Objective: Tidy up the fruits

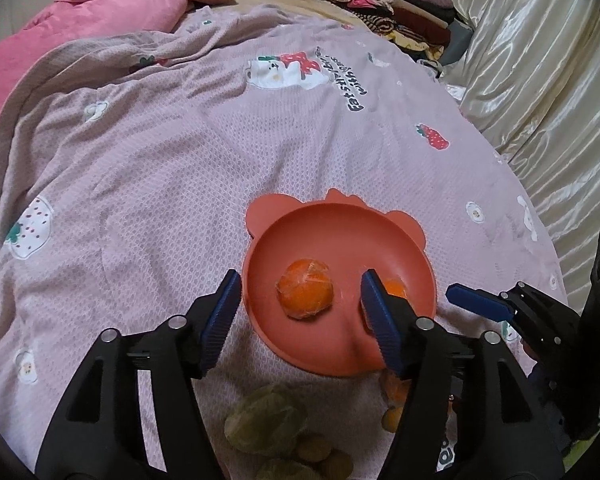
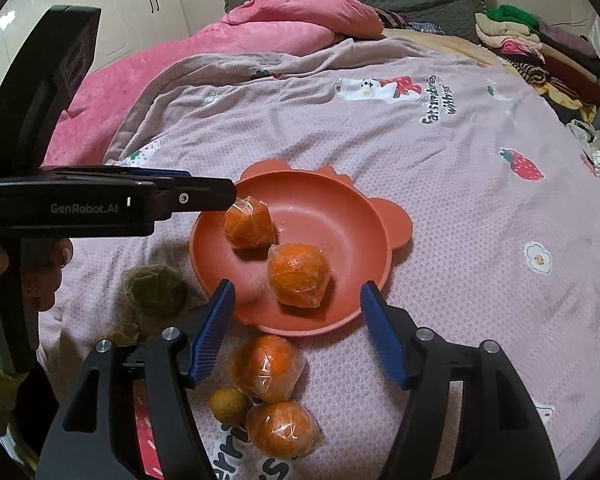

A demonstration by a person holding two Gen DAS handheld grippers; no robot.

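Observation:
A coral bowl [image 1: 332,224] [image 2: 340,196] sits on the bed and holds two plastic-wrapped oranges [image 2: 249,222] [image 2: 299,274]. One orange [image 1: 305,289] lies between the fingers of my open left gripper [image 1: 298,308], which hovers over the bowl's near side; the other [image 1: 394,289] is partly hidden by a finger. My right gripper [image 2: 298,306] is open and empty over the bowl's near rim. Two more wrapped oranges [image 2: 266,367] [image 2: 283,428] and a small brown fruit [image 2: 228,405] lie on the blanket in front of the bowl. Greenish wrapped fruit [image 1: 266,416] [image 2: 155,287] lies beside it.
The bed is covered by a mauve strawberry-print blanket [image 1: 180,152]. A pink duvet [image 2: 260,28] lies at the far left. A pile of folded clothes [image 1: 384,4] stands at the far right by a cream satin curtain [image 1: 540,80].

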